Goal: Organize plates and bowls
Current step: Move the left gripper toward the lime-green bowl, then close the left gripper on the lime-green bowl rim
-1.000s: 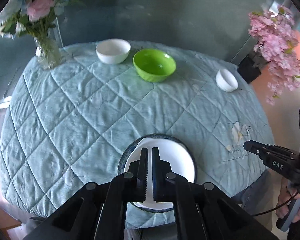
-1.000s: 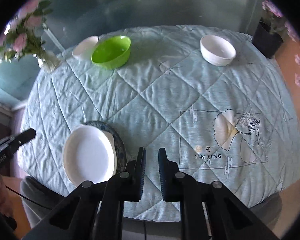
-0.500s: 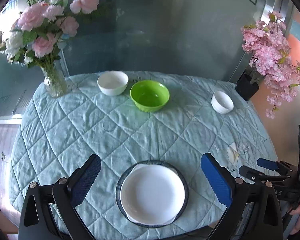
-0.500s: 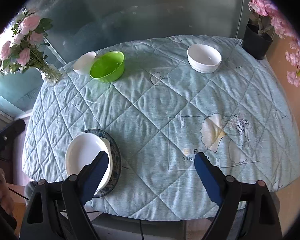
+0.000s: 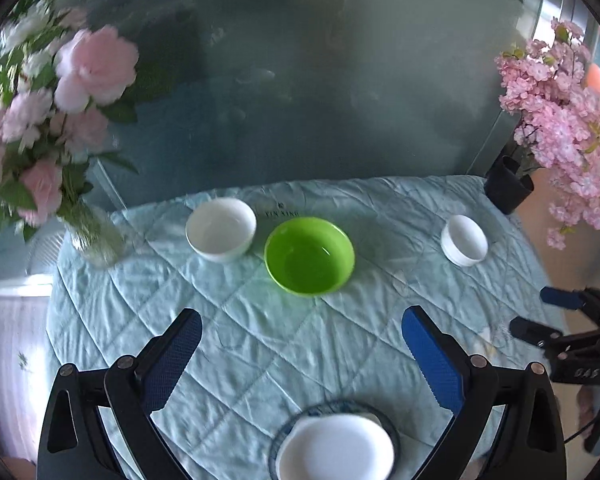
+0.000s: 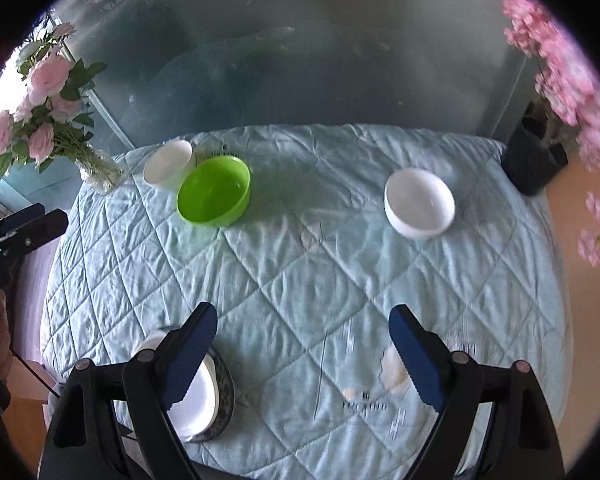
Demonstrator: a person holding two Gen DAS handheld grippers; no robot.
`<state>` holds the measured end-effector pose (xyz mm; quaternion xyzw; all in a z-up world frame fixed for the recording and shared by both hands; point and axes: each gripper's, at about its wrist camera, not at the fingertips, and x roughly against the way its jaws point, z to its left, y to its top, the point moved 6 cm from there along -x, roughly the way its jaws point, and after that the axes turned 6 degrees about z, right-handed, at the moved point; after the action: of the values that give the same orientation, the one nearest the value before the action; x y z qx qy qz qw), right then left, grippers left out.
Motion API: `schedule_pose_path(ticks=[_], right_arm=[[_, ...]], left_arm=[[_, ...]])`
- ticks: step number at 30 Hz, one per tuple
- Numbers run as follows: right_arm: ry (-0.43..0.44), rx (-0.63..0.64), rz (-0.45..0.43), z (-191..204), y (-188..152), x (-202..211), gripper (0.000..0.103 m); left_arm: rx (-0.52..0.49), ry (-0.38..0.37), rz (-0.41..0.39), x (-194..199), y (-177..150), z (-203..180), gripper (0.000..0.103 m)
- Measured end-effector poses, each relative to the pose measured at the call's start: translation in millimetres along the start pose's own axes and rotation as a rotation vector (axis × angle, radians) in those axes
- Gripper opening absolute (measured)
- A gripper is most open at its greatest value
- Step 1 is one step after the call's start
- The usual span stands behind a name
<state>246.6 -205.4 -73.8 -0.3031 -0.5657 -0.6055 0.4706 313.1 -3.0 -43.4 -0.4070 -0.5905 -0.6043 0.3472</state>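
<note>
While both claws are hanging over the near edge:
Left claw [image 5: 300, 344]: standing released, gripping nothing.
Right claw [image 6: 302, 338]: released, likewise empty.
Plates: white plate [image 5: 336, 450] is sitting on patterned plate [image 5: 392, 432] at the tabletop [image 6: 300, 272] near edge.
Bowls: green bowl [image 5: 309, 255] is lying straight ahead of the left claw, white bowl [image 5: 221, 229] just beside; small white bowl [image 6: 419, 208] nearer the right.
Obscured: plate stack is being cut off by the frame.
</note>
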Motion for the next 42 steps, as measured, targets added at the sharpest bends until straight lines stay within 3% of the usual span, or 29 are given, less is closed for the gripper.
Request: schedule_pose_path(ticks=[5, 11, 17, 22, 26, 31, 33, 34, 35, 37, 42], right_arm=[[0.04, 0.055, -0.02, 12, 43, -8, 0.103], [0.0, 0.111, 0.004, 22, 80, -36, 0.102], [0.085, 0.146, 0.041, 34, 118, -74, 0.102], [0.172, 0.146, 0.205, 48, 135, -134, 0.102], [0.149, 0.124, 0.239, 50, 142, -174, 0.102], [0.169, 0.074, 0.31, 52, 149, -209, 0.101], [0.133, 0.085, 0.328, 54, 150, -218, 0.088], [0.121, 0.085, 0.338, 55, 151, -221, 0.081], [0.104, 0.08, 0.354, 55, 150, -226, 0.062], [0.092, 0.049, 0.382, 53, 151, -234, 0.052], [0.128, 0.014, 0.406, 62, 146, -238, 0.013]], left_arm=[[0.033, 0.023, 0.015, -33, 29, 16, 0.101], [0.154, -0.005, 0.077, -84, 46, 48, 0.101], [0.167, -0.015, 0.171, -143, 49, 67, 0.101], [0.163, -0.047, 0.257, -191, 43, 67, 0.094], [0.169, -0.063, 0.292, -218, 42, 65, 0.093], [0.193, -0.069, 0.343, -243, 40, 64, 0.082], [0.207, -0.077, 0.367, -253, 38, 64, 0.081], [0.218, -0.089, 0.377, -257, 37, 65, 0.072], [0.232, -0.105, 0.388, -261, 36, 66, 0.068], [0.267, -0.129, 0.412, -270, 34, 68, 0.055], [0.262, -0.152, 0.419, -278, 35, 63, 0.032]])
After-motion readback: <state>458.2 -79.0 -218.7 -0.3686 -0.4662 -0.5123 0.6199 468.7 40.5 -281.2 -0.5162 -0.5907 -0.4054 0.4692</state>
